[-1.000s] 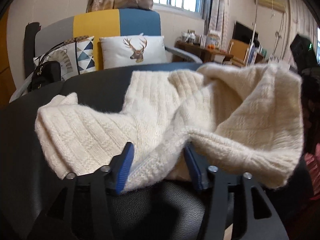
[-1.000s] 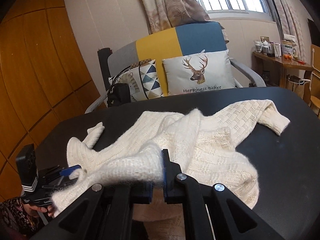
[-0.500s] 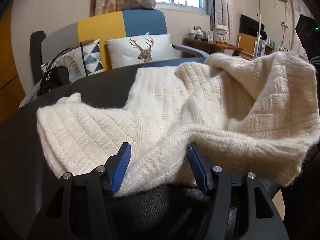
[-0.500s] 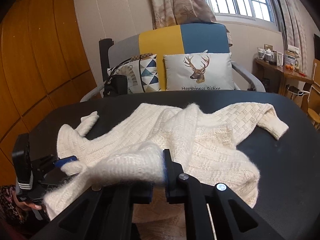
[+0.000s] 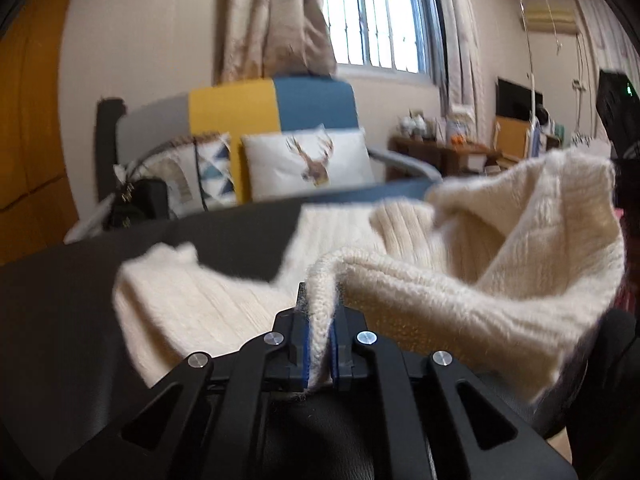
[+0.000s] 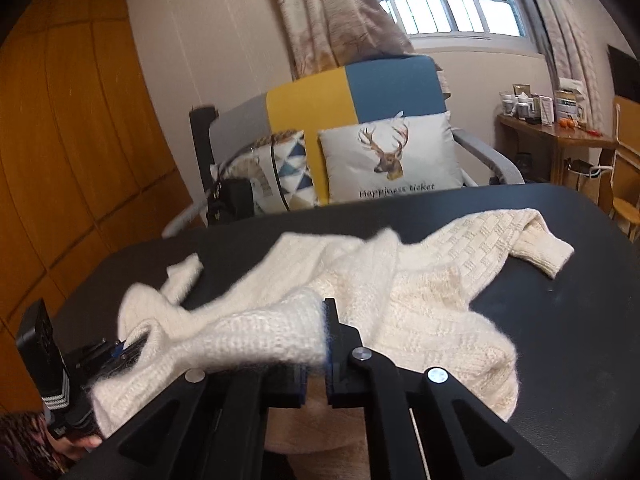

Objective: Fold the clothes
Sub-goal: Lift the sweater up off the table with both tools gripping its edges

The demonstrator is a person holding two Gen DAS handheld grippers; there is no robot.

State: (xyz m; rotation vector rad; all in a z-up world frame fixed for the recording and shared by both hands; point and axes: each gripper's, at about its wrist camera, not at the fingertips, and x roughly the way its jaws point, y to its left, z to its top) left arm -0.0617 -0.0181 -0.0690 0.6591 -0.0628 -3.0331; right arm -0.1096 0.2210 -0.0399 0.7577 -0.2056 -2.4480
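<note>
A second ago the left gripper (image 5: 319, 312) stood wide open around the near hem of the sweater (image 5: 460, 280); its jaws have just closed, and now they pinch a ridge of that hem between the blue pads, lifted a little off the table (image 5: 60, 320). The right gripper (image 6: 316, 344) was already clenched on another part of the hem and remains so, with the knit bunched over its left finger, so the pinch itself is mostly covered. The sweater lies rumpled across the black table, one sleeve (image 6: 536, 244) stretched toward the far right edge, as before. In the left wrist view the room and the far cloth are blurred, and the right side of the sweater rises toward a dark device cut off at the frame edge. In the right wrist view the left gripper (image 6: 132, 346) shows at lower left, half buried in wool, with part of a hand (image 6: 76, 442) under it.
</note>
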